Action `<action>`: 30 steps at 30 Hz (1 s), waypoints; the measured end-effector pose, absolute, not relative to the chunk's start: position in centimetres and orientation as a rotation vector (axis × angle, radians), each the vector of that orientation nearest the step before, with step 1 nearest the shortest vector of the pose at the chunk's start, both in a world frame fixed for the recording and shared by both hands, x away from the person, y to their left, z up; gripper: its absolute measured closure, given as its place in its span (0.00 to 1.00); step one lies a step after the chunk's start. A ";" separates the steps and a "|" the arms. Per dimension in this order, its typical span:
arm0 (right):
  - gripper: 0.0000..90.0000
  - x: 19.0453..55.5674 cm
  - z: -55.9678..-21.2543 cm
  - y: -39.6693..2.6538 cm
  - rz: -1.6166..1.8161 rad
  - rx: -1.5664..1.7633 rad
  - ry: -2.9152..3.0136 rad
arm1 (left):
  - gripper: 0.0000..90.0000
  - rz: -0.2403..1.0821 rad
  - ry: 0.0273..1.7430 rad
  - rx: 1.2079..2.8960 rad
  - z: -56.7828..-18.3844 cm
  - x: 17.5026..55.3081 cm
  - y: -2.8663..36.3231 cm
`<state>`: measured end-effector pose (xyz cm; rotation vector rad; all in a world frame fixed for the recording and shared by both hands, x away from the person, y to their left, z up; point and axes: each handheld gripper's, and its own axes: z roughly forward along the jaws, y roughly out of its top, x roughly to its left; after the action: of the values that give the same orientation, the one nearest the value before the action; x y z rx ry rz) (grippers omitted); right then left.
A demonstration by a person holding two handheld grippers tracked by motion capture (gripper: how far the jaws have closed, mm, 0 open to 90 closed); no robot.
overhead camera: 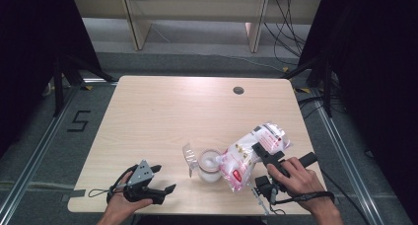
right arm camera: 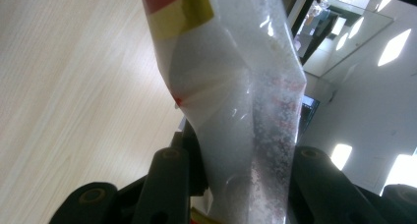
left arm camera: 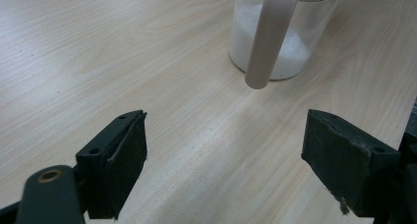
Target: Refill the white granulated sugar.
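A clear plastic bag of white grains with red and yellow print hangs tilted, its lower end over a clear jar. The jar holds white grains, and its open lid flap sticks out to the left. My right gripper is shut on the bag's middle; in the right gripper view the bag is pinched between both jaws of that gripper. My left gripper lies near the table's front left, open and holding nothing. In the left gripper view its jaws point at the jar and a pale hanging strap.
The light wooden table has a round cable hole at the back right. Dark curtains and stands flank both sides. Cables trail from both grippers near the front edge.
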<state>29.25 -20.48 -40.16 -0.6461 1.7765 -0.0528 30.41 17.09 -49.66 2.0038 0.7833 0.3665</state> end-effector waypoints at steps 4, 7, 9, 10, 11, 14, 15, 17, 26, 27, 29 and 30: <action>0.79 29.2 -40.2 -20.6 -0.060 -0.625 1.781 | 0.19 0.367 0.772 2.009 -49.7 30.4 17.1; 0.79 29.2 -40.3 -20.6 -0.066 -0.622 1.780 | 0.19 0.369 0.778 2.001 -49.7 30.4 17.1; 0.79 29.2 -40.2 -20.6 -0.056 -0.620 1.783 | 0.19 0.366 0.783 2.005 -49.7 30.4 17.1; 0.79 29.2 -40.3 -20.6 -0.061 -0.623 1.787 | 0.19 0.366 0.782 2.006 -49.6 30.4 17.1; 0.79 29.2 -40.3 -20.5 -0.060 -0.634 1.782 | 0.19 0.365 0.783 2.006 -49.6 30.4 17.1; 0.79 29.2 -40.5 -20.6 -0.054 -0.616 1.791 | 0.19 0.367 0.780 2.008 -49.6 30.4 17.1; 0.79 29.2 -40.3 -20.4 -0.073 -0.638 1.787 | 0.19 0.368 0.779 2.002 -49.7 30.4 17.1; 0.79 29.2 -40.3 -20.3 -0.082 -0.651 1.785 | 0.19 0.369 0.778 2.006 -49.6 30.4 17.1; 0.79 29.1 -40.4 -20.5 -0.074 -0.632 1.777 | 0.19 0.370 0.778 2.006 -49.6 30.4 17.1; 0.79 29.2 -40.3 -20.4 -0.070 -0.624 1.794 | 0.19 0.372 0.780 2.012 -49.6 30.4 17.1; 0.79 29.2 -40.3 -20.4 -0.061 -0.631 1.789 | 0.19 0.369 0.783 2.008 -49.6 30.4 17.1; 0.79 29.2 -40.3 -20.4 -0.063 -0.636 1.781 | 0.19 0.367 0.780 2.007 -49.6 30.4 17.1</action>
<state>29.16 -20.41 -40.33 -0.6364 1.7814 -0.0632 30.38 17.09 -49.62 2.0070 0.7803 0.3669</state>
